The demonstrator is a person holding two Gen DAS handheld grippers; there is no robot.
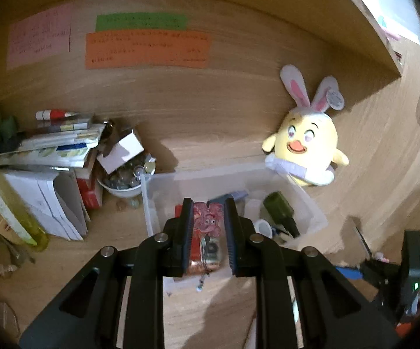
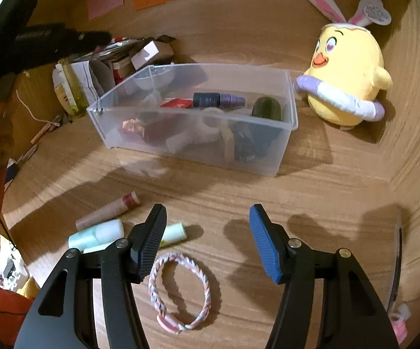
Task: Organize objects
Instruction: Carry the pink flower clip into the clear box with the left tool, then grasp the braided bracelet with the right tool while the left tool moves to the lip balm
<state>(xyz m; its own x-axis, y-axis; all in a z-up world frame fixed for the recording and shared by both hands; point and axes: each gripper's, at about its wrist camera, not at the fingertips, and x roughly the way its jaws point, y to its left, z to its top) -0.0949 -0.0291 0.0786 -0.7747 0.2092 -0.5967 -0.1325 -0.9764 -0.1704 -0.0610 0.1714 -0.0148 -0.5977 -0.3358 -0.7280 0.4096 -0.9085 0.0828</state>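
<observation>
My left gripper (image 1: 208,232) is shut on a flat pink patterned case (image 1: 208,241) with a dangling strap, held over the near left part of a clear plastic bin (image 1: 311,203). The bin (image 2: 285,145) holds a dark green bottle (image 2: 266,109), a purple-capped tube (image 2: 218,99), a red packet and other small items. My right gripper (image 2: 207,244) is open and empty over the wooden desk, just beyond a braided pastel bracelet (image 2: 180,290). A pale green tube (image 2: 175,232), a mint tube (image 2: 96,237) and a pink tube (image 2: 108,209) lie left of it.
A yellow chick plush with bunny ears (image 1: 306,142) leans in the back right corner. Stacked books and papers (image 1: 49,157), a white bowl of small items (image 1: 125,180) and a yellow-green bottle (image 1: 14,212) crowd the left. Coloured notes (image 1: 145,49) hang on the back wall.
</observation>
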